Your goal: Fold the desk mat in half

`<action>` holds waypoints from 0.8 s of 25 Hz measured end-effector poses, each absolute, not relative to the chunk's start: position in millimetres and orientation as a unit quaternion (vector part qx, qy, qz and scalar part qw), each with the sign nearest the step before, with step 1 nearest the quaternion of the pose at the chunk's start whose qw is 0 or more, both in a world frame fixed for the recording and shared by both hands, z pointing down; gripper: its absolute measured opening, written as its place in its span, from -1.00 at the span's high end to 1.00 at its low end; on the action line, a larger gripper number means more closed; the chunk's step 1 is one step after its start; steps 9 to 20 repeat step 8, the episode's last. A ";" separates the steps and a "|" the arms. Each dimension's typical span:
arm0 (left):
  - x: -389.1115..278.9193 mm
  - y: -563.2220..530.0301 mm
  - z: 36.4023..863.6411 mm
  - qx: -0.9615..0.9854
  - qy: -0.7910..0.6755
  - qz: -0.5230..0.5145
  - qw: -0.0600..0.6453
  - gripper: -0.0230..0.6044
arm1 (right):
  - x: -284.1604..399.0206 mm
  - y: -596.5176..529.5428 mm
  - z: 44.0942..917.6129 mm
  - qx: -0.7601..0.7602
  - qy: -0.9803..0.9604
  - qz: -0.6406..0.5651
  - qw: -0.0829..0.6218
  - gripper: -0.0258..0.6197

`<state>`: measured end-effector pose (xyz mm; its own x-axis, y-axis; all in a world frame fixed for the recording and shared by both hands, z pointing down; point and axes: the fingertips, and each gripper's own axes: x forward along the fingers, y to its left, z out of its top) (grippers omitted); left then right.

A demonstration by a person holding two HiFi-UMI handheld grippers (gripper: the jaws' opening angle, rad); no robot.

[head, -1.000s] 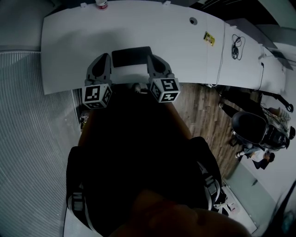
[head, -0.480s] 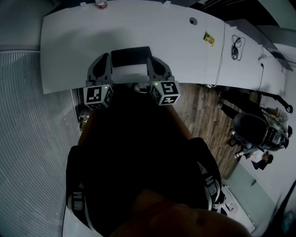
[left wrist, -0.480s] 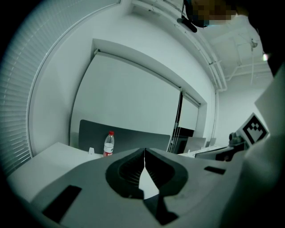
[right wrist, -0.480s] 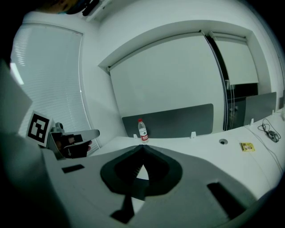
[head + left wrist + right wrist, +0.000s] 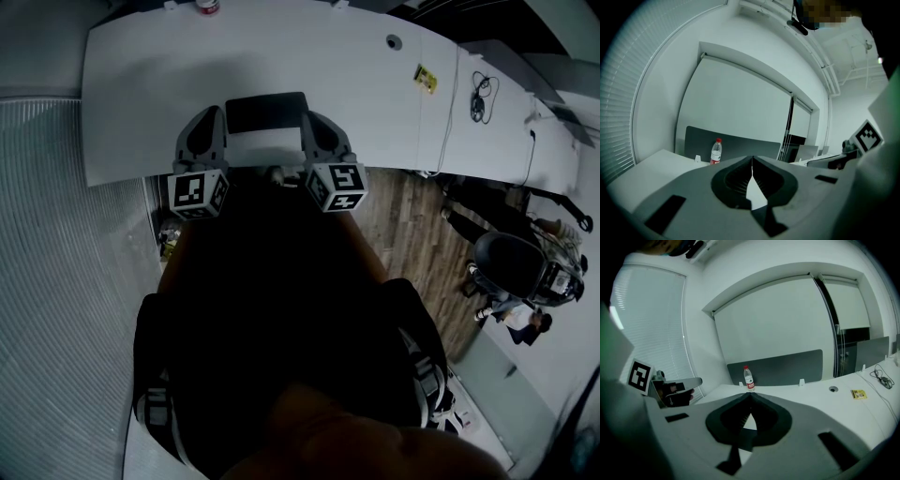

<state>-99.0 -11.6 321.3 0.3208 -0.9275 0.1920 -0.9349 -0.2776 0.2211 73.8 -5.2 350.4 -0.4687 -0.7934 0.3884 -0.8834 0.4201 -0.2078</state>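
**Bare desk at upper left, clutter at upper right**

In the head view, the white desk is open at upper left and across the upper middle. The dark desk mat takes up the top centre. A bottle stands at the top edge. A grommet hole, a yellow tag and a coiled cable dot the upper right. An office chair blocks the floor at right.

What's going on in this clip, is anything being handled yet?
A person holds a two-jaw gripper in each hand at the near edge of a white desk. The left gripper and right gripper flank a small dark rectangular desk mat lying on the desk. Both pairs of jaws are closed tip to tip, with nothing visibly pinched. Whether the mat is already folded cannot be told. A clear plastic bottle with a red cap stands at the far edge.
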 end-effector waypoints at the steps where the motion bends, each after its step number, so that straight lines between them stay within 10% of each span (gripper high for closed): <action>1: -99.3 -11.6 321.6 0.799 -0.583 0.011 0.149 0.91 | 74.1 -5.2 350.7 0.502 -0.835 0.194 0.116 0.92; 20: -97.4 -10.8 322.1 0.798 -0.583 0.010 0.154 0.91 | 76.3 -5.5 348.5 0.503 -0.835 0.192 0.113 0.92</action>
